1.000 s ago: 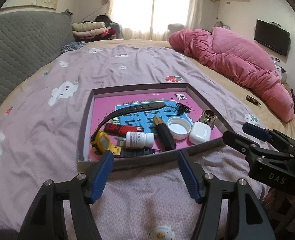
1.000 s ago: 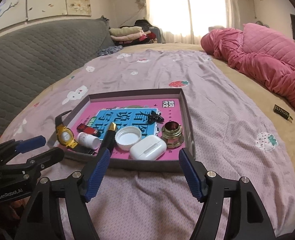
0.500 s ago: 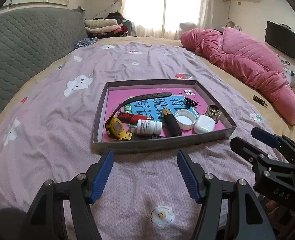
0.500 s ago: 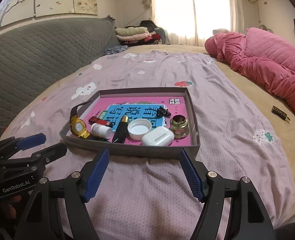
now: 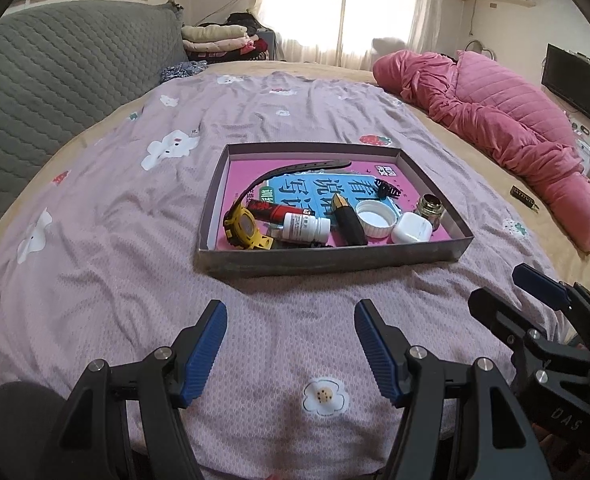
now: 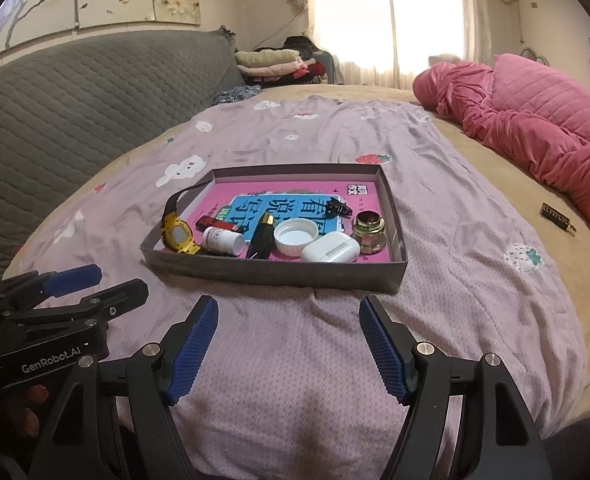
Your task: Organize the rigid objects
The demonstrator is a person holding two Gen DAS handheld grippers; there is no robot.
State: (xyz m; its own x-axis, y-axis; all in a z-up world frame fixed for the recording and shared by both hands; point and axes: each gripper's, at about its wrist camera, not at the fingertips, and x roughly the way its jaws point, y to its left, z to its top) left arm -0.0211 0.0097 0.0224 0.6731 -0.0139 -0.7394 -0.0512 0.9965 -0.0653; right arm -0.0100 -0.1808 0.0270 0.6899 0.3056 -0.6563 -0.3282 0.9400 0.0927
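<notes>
A shallow grey tray (image 5: 331, 261) (image 6: 271, 273) lies on the bed, with a pink book as its floor. It holds a yellow watch (image 5: 244, 227) (image 6: 178, 234), a white pill bottle (image 5: 305, 225) (image 6: 223, 240), a red lighter (image 5: 270, 210), a black-and-gold tube (image 5: 347, 219) (image 6: 264, 233), a white cap (image 5: 375, 220) (image 6: 296, 236), a white earbud case (image 5: 411, 229) (image 6: 331, 249), a small glass jar (image 5: 430, 209) (image 6: 368, 229) and a black hair clip (image 5: 387, 190) (image 6: 337, 207). My left gripper (image 5: 291, 320) and right gripper (image 6: 287, 316) are both open and empty, hovering in front of the tray.
A small dark bar (image 5: 523, 197) (image 6: 555, 213) lies on the tan sheet to the right. A pink quilt (image 5: 495, 120) is heaped at the right, a grey headboard (image 6: 75, 92) at the left, folded clothes (image 5: 223, 40) at the back.
Both grippers have drawn back from the tray and risen, so the tray sits farther away in both views. Nothing in the tray moved; the jaws stayed open.
</notes>
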